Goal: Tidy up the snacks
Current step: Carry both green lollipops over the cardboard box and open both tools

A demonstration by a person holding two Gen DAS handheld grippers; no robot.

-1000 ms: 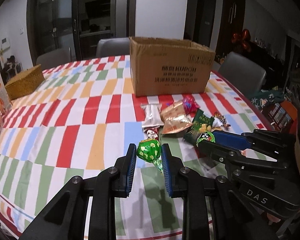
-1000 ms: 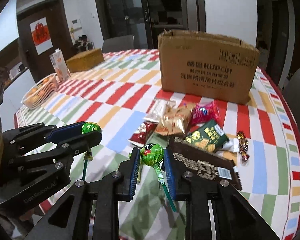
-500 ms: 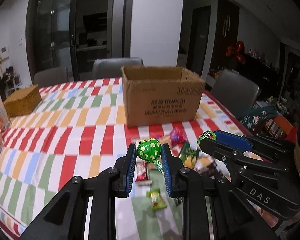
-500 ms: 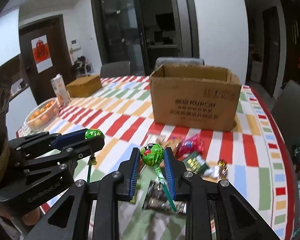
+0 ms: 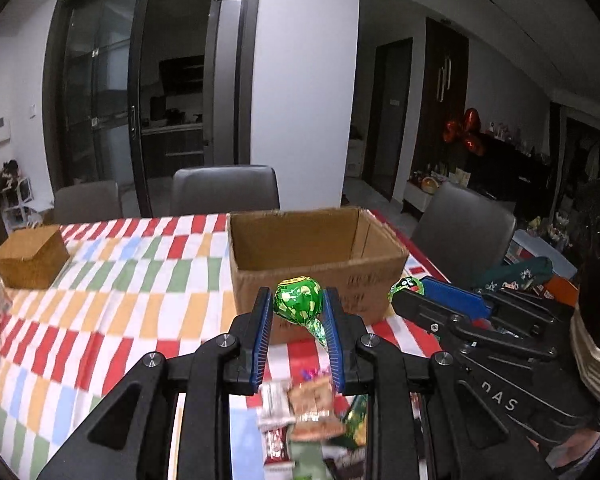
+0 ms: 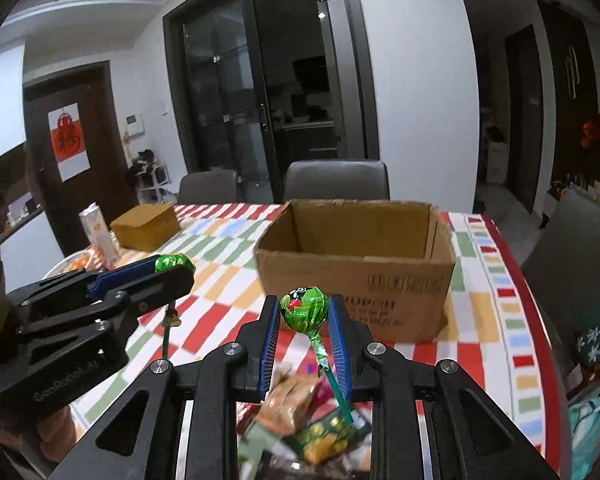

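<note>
My left gripper (image 5: pixel 296 306) is shut on a green-wrapped lollipop (image 5: pixel 298 304), held in the air in front of the open cardboard box (image 5: pixel 320 264). My right gripper (image 6: pixel 304 312) is shut on a second green lollipop (image 6: pixel 304 308) with a green stick, also raised before the box (image 6: pixel 360 272). Each gripper shows in the other's view: the right gripper with its lollipop (image 5: pixel 408 286), the left gripper with its lollipop (image 6: pixel 172 262). Loose snack packets (image 5: pixel 312 404) lie blurred on the striped tablecloth below; they also show in the right wrist view (image 6: pixel 300 400).
A small brown woven box (image 5: pixel 30 258) and a carton (image 6: pixel 96 232) stand at the table's left, by a basket of oranges (image 6: pixel 76 262). Grey chairs (image 5: pixel 224 190) stand behind the table and one chair (image 5: pixel 464 236) at the right. The box's inside looks empty.
Both grippers have risen well above the table with their lollipops and tilted up, so the box's open top and inside now show. The snack pile has dropped to the bottom of both views.
</note>
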